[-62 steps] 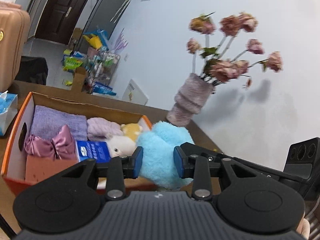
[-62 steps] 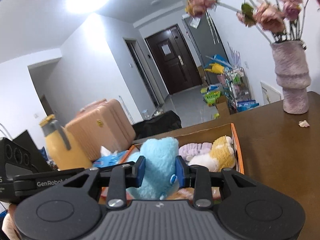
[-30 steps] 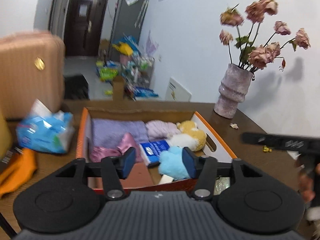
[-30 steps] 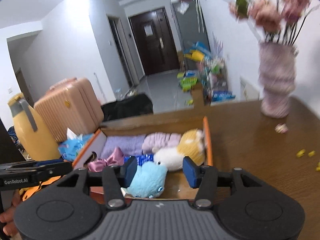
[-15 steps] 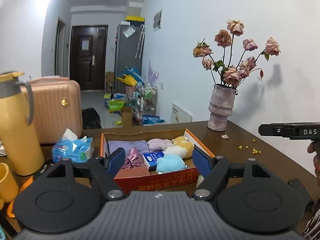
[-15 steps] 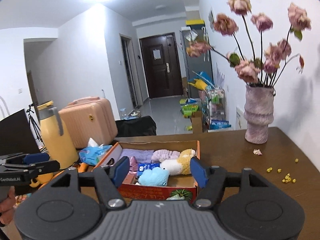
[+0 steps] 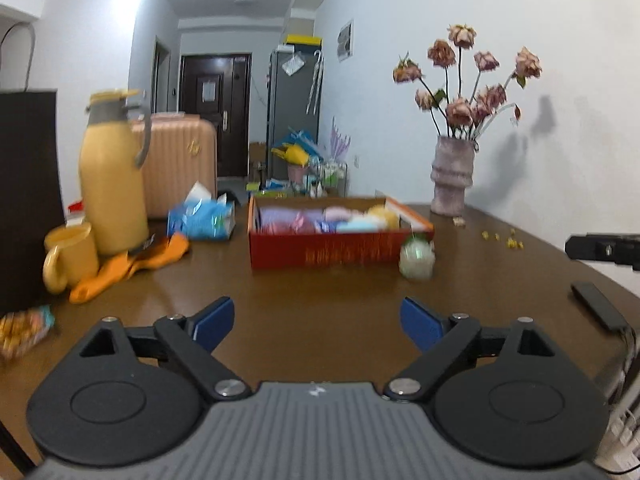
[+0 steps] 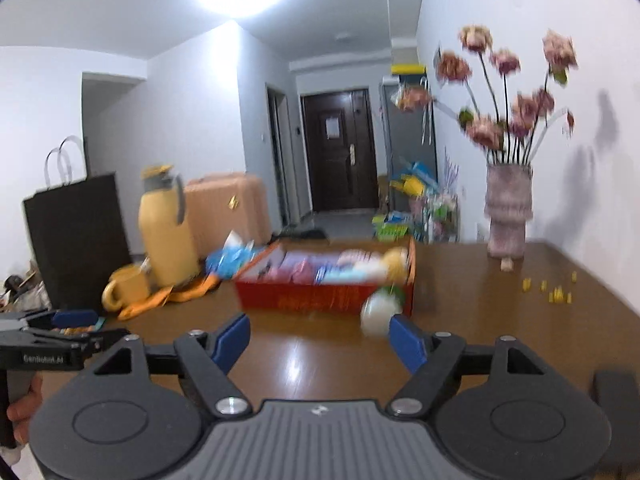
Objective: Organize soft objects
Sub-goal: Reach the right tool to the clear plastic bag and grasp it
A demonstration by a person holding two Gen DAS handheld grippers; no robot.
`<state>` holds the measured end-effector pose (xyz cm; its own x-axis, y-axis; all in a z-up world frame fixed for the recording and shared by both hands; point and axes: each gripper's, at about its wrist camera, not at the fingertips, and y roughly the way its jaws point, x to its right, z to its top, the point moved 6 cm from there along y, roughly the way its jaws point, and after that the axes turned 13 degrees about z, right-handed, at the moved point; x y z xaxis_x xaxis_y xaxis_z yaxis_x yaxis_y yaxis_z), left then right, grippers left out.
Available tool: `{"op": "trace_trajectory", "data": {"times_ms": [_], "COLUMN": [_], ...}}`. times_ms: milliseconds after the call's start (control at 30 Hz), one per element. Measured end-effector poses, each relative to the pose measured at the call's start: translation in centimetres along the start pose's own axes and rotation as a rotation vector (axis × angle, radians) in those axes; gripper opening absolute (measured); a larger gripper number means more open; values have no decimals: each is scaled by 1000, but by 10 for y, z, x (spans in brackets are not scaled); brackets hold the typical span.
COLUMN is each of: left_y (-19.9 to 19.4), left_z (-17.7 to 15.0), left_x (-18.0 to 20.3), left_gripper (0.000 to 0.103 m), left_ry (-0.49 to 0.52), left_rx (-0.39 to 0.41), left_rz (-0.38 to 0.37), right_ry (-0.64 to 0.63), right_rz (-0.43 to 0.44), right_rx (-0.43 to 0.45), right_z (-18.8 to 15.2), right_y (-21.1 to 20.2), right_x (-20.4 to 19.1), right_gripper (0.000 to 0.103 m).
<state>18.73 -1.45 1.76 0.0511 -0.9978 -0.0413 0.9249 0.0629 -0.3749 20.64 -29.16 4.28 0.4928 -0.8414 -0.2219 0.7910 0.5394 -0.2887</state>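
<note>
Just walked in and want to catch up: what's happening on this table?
A person is sorting soft things into the red cardboard box, which holds a blue plush, a yellow plush and folded cloths. Both claws are open and empty, hovering over the bare brown table short of the box: the left claw and the right claw. A pale round soft item sits outside the box at its front right corner.

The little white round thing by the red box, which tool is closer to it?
Right, probably. The white round thing sits just past the right tool, by its right finger. The left tool sits farther back, the object well ahead.
</note>
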Motion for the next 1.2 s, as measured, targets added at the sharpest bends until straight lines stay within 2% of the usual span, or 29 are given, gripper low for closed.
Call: {"op": "trace_trajectory", "data": {"times_ms": [100, 267, 600, 667, 767, 933, 1000, 1067, 1200], "left_y": [-12, -5, 60, 80, 122, 207, 244, 276, 318], "left_z": [-14, -11, 1, 9, 24, 47, 49, 48, 46], "left_x": [-4, 2, 42, 54, 75, 112, 128, 144, 163], "left_gripper": [98, 99, 99, 91, 78, 66, 60, 52, 42], "left_ry": [-11, -14, 5, 12, 2, -60, -85, -100, -136], "left_rx": [-25, -32, -99, -99, -122, -188, -246, -319, -378], "left_rz": [-12, -6, -77, -106, -151, -269, -311, -350, -411], "right_ry": [27, 52, 134, 145, 170, 267, 334, 411, 521], "right_rz": [19, 11, -31, -37, -52, -75, -68, -46, 5], "right_rx": [-24, -26, -56, -58, -54, -53, -60, -68, -79], "right_z": [-25, -35, -31, -26, -13, 2, 3, 3, -1], "right_y": [-13, -16, 31, 47, 78, 146, 174, 200, 240], "right_x": [-10, -10, 43, 56, 84, 143, 168, 192, 221], "right_gripper": [76, 76, 76, 74, 65, 47, 43, 41, 40]}}
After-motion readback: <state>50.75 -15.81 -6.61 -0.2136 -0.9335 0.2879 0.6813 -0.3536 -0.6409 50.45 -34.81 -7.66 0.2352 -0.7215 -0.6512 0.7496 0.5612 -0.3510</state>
